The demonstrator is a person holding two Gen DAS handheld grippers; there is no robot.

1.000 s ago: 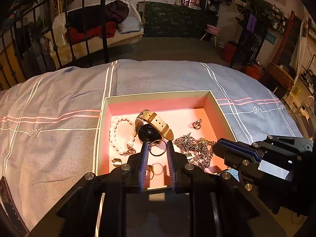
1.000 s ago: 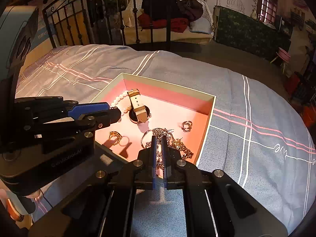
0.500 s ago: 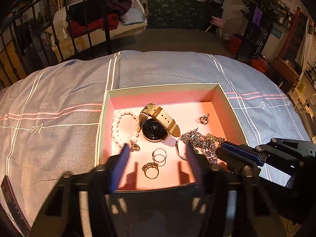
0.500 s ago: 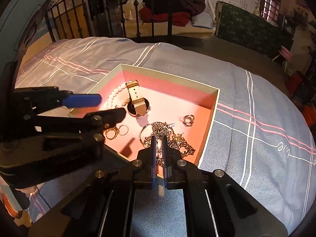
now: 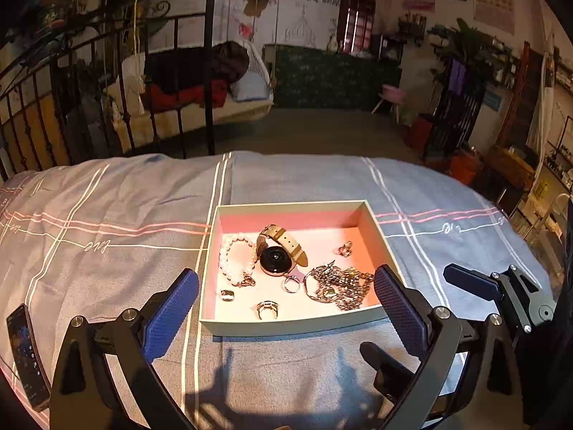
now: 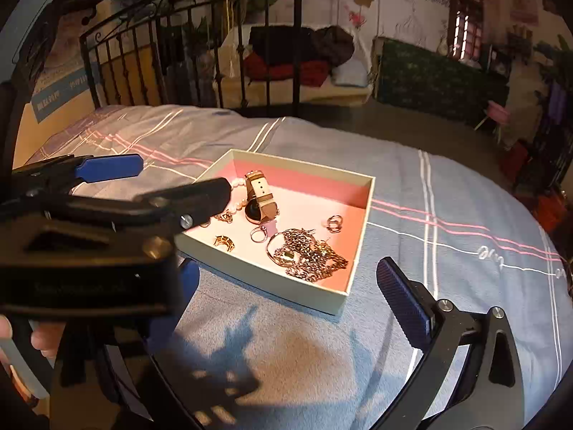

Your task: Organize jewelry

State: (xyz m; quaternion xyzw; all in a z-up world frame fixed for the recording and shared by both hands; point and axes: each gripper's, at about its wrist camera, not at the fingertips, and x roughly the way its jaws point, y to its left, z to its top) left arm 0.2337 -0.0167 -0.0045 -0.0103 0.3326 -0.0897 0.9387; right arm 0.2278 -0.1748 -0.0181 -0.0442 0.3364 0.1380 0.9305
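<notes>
The box (image 5: 297,322) holding the jewelry is sitting on the bed (image 5: 107,222), straight ahead of and below both tools, near the bed's near edge. The left tool (image 5: 286,308) is hanging just short of the box's near wall, its jaws having just been opening, now standing wide with nothing between them. The right tool (image 6: 286,294), likewise just opened and empty, is facing the box's near right corner, nearest the tangled chains (image 6: 308,254). The watch (image 5: 275,256) is lying mid-box, strap running toward the far wall.
</notes>
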